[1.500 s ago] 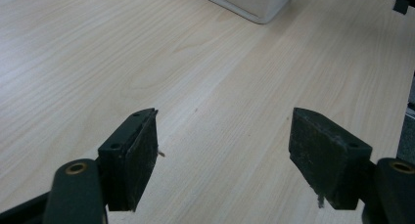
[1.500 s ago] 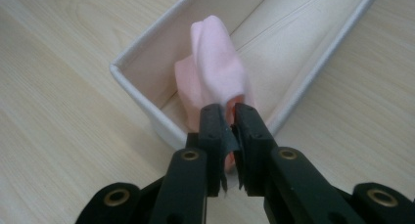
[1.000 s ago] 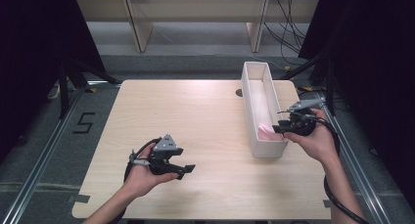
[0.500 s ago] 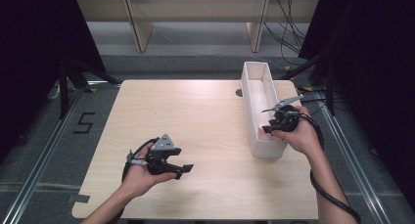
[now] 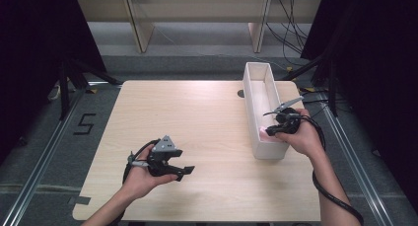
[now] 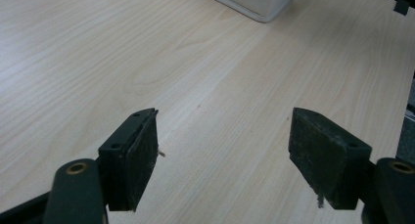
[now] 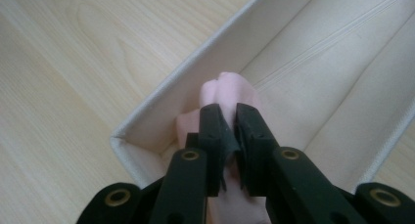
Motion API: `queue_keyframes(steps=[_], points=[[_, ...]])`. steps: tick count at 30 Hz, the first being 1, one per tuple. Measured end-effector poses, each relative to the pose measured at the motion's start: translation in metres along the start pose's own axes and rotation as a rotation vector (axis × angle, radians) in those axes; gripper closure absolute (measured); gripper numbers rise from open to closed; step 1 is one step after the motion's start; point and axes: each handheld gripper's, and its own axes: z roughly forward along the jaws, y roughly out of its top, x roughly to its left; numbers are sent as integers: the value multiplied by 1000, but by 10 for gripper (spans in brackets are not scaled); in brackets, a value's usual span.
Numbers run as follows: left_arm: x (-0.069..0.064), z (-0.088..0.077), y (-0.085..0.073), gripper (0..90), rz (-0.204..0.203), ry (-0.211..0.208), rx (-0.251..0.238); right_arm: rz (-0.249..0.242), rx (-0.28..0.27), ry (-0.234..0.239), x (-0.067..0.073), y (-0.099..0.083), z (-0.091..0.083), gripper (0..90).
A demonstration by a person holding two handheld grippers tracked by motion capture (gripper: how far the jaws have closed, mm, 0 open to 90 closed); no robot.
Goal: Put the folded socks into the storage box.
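A long white open box (image 5: 257,88) stands along the right side of the wooden table (image 5: 197,117). At its near end lies a soft pink cloth (image 5: 264,132), seen close in the right gripper view (image 7: 230,87). My right gripper (image 5: 270,131) reaches into that end of the box. Its jaws have just been closing and now pinch a fold of the cloth (image 7: 229,114). At the table's front left my left gripper (image 5: 183,171) rests low, open, with bare wood between its pads (image 6: 225,150).
A corner of the white box (image 6: 254,1) shows far ahead in the left gripper view. A small dark hole (image 5: 240,93) sits in the tabletop beside the box's far end. Cables (image 5: 291,33) lie on the floor beyond the table's back right.
My right hand moved left and down into the box's near end, and its jaws closed on the pink cloth. The left hand stayed put.
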Motion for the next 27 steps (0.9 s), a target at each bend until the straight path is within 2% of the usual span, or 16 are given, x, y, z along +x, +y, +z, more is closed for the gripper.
queue_keyframes(steps=[1, 3, 6, 7, 8, 11, 13, 14, 16, 18, 20, 21, 22, 23, 24, 27], points=[[-1, 1, 0, 265, -15, -1, -12, -6, -1, -1, 0, 0, 0, 836], [-1, 2, 0, 265, -15, -2, -12, 21, 17, 8, 3, 0, -2, 844], [-1, 1, 0, 265, -15, 1, -12, -18, -7, 19, 3, -1, -3, 850], [0, 0, 0, 265, -3, -1, -3, -10, -3, 24, 4, -2, -4, 850], [-1, 1, 0, 265, -20, 1, -16, -43, -23, 31, 3, -2, -5, 851], [0, 1, -1, 266, -15, 3, -10, -25, -29, 51, 6, -5, -11, 851], [-1, 1, -1, 266, -20, 2, -14, -70, -48, 67, 5, -8, -13, 851], [-1, 1, -1, 266, -12, 0, -8, -28, -35, 84, 7, -9, -17, 851], [-2, 2, 0, 266, -19, 2, -11, -96, -74, 84, 2, -13, -15, 851], [-2, 2, 0, 266, -20, -1, -12, -90, -69, 98, 3, -14, -18, 851], [-2, 3, 0, 266, -15, -1, -11, -114, -70, 122, 1, -14, -18, 851], [-2, 3, 0, 266, -17, -2, -13, -155, -81, 107, -1, -15, -16, 851], [-2, 3, 0, 266, -16, -3, -13, -128, -70, 125, 1, -14, -17, 851], [-2, 3, 0, 266, -16, -2, -12, -131, -70, 134, 0, -15, -18, 851], [-2, 3, 0, 266, -15, -1, -10, -149, -81, 122, -1, -15, -18, 851], [-1, 2, 0, 266, -15, 0, -9, -145, -64, 104, -1, -15, -18, 851]])
